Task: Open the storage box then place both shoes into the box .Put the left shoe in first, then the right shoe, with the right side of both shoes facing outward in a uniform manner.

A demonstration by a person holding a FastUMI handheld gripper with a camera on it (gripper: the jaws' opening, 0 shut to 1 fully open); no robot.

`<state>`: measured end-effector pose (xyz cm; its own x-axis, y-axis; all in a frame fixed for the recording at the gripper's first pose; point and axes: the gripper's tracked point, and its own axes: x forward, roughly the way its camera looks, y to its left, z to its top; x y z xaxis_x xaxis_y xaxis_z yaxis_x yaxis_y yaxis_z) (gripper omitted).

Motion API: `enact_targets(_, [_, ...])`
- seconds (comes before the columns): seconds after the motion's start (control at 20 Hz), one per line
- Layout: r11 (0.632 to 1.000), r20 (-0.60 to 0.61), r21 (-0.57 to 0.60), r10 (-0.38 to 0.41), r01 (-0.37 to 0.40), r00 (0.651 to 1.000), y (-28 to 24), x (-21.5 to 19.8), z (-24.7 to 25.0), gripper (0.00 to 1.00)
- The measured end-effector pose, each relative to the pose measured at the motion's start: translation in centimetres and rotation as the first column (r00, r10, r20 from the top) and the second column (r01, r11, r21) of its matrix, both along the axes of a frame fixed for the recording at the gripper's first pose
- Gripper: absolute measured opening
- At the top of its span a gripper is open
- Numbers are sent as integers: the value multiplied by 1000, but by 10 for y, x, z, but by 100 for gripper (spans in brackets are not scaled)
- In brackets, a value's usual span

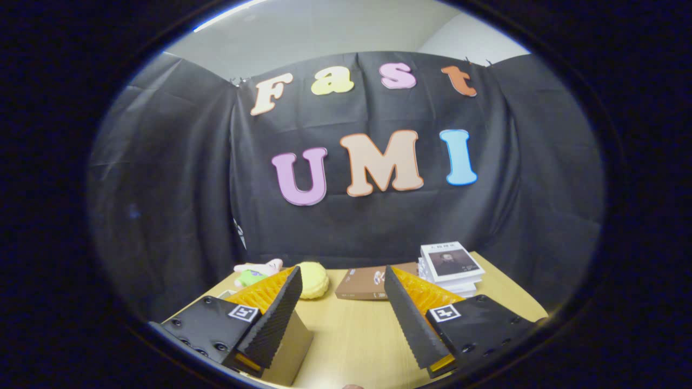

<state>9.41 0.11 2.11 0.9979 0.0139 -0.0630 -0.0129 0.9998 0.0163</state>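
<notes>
Books [452, 266], yellow bun [313, 279], plush toy [258, 271]

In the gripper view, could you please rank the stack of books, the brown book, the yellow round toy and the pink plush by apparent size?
1. Stack of books
2. Brown book, partly hidden by a finger
3. Yellow round toy
4. Pink plush, partly hidden

The gripper is open.

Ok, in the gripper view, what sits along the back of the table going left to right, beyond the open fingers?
Pink and green plush toy → yellow round cushion-like thing → brown book lying flat → stack of white books. The gripper is open, its fingers holding nothing.
</notes>
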Motion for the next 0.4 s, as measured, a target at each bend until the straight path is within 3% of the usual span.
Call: enact_targets(0.4, [997,-3,-69,38,-38,999,6,-32,12,98])
